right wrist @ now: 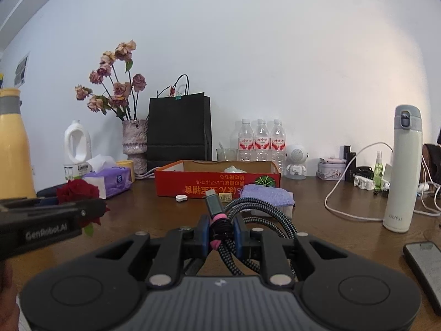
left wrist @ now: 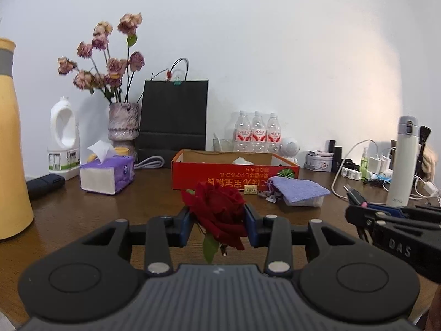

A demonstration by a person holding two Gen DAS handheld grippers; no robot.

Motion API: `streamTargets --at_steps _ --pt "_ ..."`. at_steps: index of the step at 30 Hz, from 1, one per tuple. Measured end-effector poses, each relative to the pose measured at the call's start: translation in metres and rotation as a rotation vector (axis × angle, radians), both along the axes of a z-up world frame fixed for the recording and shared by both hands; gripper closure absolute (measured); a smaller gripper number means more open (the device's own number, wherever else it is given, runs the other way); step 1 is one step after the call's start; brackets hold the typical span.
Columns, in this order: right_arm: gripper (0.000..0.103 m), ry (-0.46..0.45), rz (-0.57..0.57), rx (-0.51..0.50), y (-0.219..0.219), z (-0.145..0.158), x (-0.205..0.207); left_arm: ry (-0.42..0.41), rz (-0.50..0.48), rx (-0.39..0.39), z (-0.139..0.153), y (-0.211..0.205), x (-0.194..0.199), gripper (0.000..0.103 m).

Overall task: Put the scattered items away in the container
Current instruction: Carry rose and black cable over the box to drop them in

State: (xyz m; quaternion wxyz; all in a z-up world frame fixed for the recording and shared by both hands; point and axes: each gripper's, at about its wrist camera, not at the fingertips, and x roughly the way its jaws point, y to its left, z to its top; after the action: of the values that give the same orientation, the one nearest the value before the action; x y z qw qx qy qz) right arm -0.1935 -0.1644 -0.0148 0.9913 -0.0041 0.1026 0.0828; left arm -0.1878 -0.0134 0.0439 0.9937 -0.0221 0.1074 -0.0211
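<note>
In the left wrist view, the left gripper (left wrist: 217, 224) has its fingers closed on a red rose (left wrist: 217, 211), held above the brown worktop (left wrist: 137, 201); the red box (left wrist: 234, 175) sits beyond, mid-worktop. In the right wrist view, the right gripper (right wrist: 220, 234) fingers are clamped on a coiled braided cable (right wrist: 256, 215), in front of the box. A purple sponge (right wrist: 266, 195) and a small white piece (right wrist: 181, 198) lie by the box's front wall.
</note>
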Motion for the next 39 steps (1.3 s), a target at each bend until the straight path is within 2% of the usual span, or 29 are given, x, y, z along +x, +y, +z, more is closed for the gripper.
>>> streamTargets --at_steps 4,7,9,12,16,18,20,22,25,28,30,32,34,35,37,39 --pt "0.086 0.021 0.018 -0.017 0.000 0.010 0.023 -0.002 0.010 -0.027 0.013 0.008 0.026 0.064" --pt "0.086 0.009 0.029 -0.022 0.003 0.026 0.058 -0.022 -0.006 -0.034 0.029 0.012 0.063 0.064" --pt "0.086 -0.018 0.031 -0.030 0.006 0.040 0.087 -0.012 -0.071 -0.016 0.040 0.011 0.096 0.063" --pt "0.086 -0.048 0.041 -0.004 0.004 0.063 0.141 0.008 -0.088 -0.021 0.052 0.013 0.151 0.063" --pt "0.086 -0.029 0.052 0.028 -0.001 0.094 0.222 0.026 -0.115 -0.067 0.075 0.013 0.233 0.063" --pt "0.086 -0.001 0.068 0.024 -0.002 0.108 0.261 0.047 -0.143 -0.045 0.081 0.008 0.278 0.063" --pt "0.086 0.057 0.113 0.031 -0.003 0.118 0.305 0.108 -0.174 -0.001 0.080 0.003 0.322 0.063" --pt "0.086 0.148 0.183 0.026 -0.004 0.120 0.350 0.219 -0.183 -0.006 0.076 0.001 0.368 0.063" --pt "0.086 0.323 0.251 -0.028 -0.001 0.112 0.415 0.393 -0.264 -0.031 0.063 0.001 0.433 0.063" --pt "0.086 0.490 0.243 -0.078 0.005 0.093 0.476 0.580 -0.277 -0.104 0.036 0.003 0.489 0.063" --pt "0.086 0.602 0.185 -0.114 0.011 0.075 0.510 0.670 -0.281 -0.128 0.018 0.000 0.517 0.063" --pt "0.086 0.745 0.111 -0.131 0.014 0.051 0.541 0.731 -0.275 -0.132 0.004 -0.004 0.537 0.063" --pt "0.085 0.840 0.090 -0.102 0.016 0.033 0.562 0.755 -0.271 -0.102 -0.006 -0.009 0.548 0.062" --pt "0.083 0.854 0.069 -0.085 0.017 0.027 0.567 0.763 -0.263 -0.084 -0.009 -0.012 0.553 0.061" --pt "0.083 0.875 0.026 -0.050 0.014 0.019 0.577 0.785 -0.256 -0.101 -0.013 -0.012 0.563 0.060" --pt "0.082 0.915 0.016 0.024 0.007 0.015 0.583 0.785 -0.241 -0.122 -0.011 -0.007 0.566 0.049"
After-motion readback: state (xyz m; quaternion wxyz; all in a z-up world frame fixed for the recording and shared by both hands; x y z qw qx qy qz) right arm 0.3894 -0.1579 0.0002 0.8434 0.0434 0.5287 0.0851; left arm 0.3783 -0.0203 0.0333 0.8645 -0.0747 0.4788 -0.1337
